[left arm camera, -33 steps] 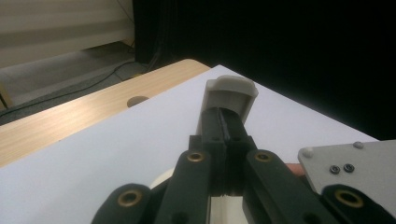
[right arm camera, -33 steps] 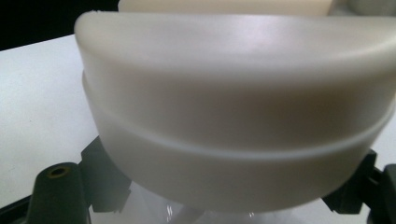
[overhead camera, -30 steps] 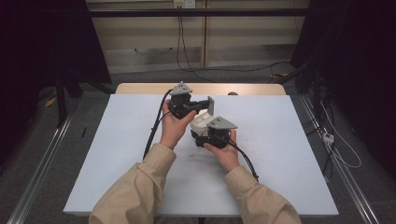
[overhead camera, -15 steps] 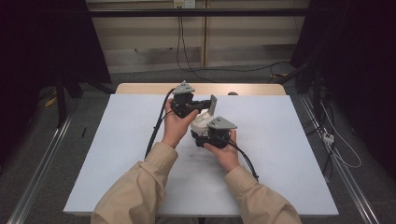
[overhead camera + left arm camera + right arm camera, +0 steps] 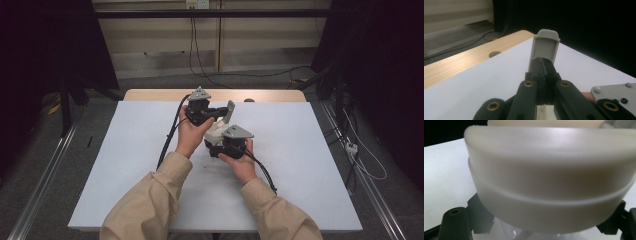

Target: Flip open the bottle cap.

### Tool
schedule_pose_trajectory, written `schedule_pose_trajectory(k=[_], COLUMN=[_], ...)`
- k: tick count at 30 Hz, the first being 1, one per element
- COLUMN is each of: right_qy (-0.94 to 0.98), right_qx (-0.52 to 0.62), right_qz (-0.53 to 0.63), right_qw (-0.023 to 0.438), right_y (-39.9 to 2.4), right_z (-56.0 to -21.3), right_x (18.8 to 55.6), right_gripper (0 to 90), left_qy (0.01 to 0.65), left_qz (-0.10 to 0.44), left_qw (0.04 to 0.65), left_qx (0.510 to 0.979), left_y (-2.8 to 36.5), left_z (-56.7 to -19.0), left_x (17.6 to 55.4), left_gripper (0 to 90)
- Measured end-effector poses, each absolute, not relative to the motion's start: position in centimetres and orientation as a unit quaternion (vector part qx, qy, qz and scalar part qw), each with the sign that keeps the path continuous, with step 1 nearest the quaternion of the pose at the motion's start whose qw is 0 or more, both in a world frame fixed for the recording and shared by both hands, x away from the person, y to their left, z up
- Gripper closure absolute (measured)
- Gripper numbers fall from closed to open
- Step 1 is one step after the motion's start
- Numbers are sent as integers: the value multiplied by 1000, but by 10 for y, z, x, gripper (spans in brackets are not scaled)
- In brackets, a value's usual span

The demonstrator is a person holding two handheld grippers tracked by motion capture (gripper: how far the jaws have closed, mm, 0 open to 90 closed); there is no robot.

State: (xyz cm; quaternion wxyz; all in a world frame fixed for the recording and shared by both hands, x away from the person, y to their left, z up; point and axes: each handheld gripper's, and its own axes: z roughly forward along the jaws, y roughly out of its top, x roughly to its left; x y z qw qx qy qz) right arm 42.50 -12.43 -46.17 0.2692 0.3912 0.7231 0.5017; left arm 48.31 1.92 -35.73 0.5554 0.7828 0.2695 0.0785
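Note:
Over the middle of the white table (image 5: 125, 165), a person's hands hold both grippers close together. My left gripper (image 5: 216, 113) is tipped on its side, its jaws shut on a thin grey-beige lid (image 5: 229, 111) with a rounded end. In the left gripper view the lid (image 5: 545, 47) stands upright just past the closed jaws of my left gripper (image 5: 543, 63). My right gripper (image 5: 220, 146) sits lower, shut on a white rounded container (image 5: 215, 131). In the right gripper view the container (image 5: 549, 182) sits very close, with a black jaw on each side of its base.
A wooden strip (image 5: 150, 95) with a small round hole (image 5: 494, 53) runs along the table's far edge. Cables trail from both grippers across the table (image 5: 167, 142). Dark curtains and metal floor rails (image 5: 40, 185) flank the table.

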Motion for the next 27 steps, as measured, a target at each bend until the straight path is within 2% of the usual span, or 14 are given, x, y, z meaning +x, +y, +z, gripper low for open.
schedule_pose_trajectory(k=[27], right_qy=[724], right_qx=[391], right_qz=[501], right_qw=[269], right_y=[-124], right_z=[-462], right_x=[425], right_gripper=[186], left_qy=[271], left_qz=[77], left_qw=[555], left_qx=[783], left_y=[14], left_z=[-360], left_x=[487], left_gripper=[900])
